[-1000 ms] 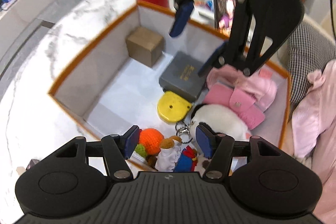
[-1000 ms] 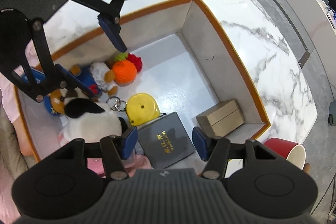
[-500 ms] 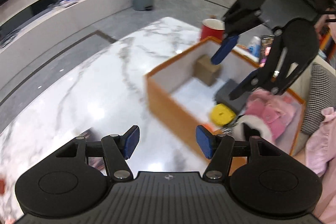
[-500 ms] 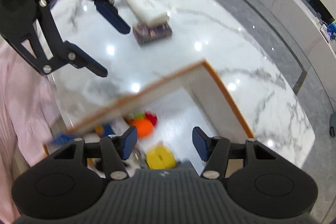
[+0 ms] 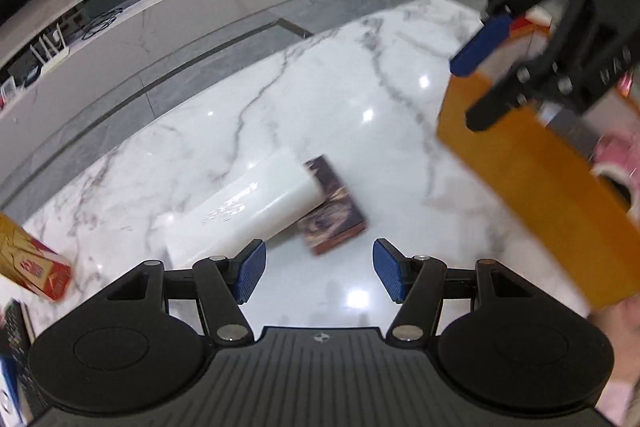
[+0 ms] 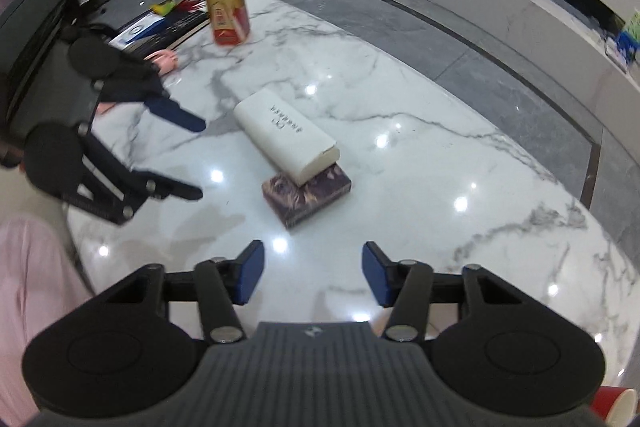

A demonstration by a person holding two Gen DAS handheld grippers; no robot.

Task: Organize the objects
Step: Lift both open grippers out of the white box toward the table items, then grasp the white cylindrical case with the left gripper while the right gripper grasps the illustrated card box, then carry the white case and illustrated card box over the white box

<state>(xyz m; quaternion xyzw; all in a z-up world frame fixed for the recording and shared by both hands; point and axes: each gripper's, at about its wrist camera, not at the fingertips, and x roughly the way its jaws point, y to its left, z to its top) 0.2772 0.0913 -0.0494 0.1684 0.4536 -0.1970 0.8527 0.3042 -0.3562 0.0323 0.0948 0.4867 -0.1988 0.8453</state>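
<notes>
Left gripper (image 5: pixel 318 273): hanging above the marble table (image 5: pixel 360 99) with jaws spread wide and nothing between them, facing the stacked pair at its 12 o'clock
Right gripper (image 6: pixel 310 275): likewise gaping wide and carrying nothing, pointing at the same pair from the opposite side, at its 12 o'clock
White pack (image 6: pixel 286 135): lying long and flat, its near end resting on top of the dark patterned box, its far end reaching toward 11 o'clock in the right wrist view
Dark patterned box (image 6: pixel 308 197): sitting flat on the marble, partly covered by the white pack, near both grippers and touching neither
Orange box (image 5: pixel 532 179): standing at 2 o'clock in the left wrist view, its wall blurred, something pink showing inside; well apart from the pair
Tea bottle (image 6: pixel 226 1): standing upright at 11 o'clock in the right wrist view, well beyond the pair
Likely step: reaching for the white pack or the box under it, judging by both grippers aiming there
Risk: gripping the white pack by one end could be tipping it off the box or dragging the box along, since it is resting half on it; both grippers are closing on one spot, so fingers could be colliding; the glossy marble may be letting the box slide under a sideways push
</notes>
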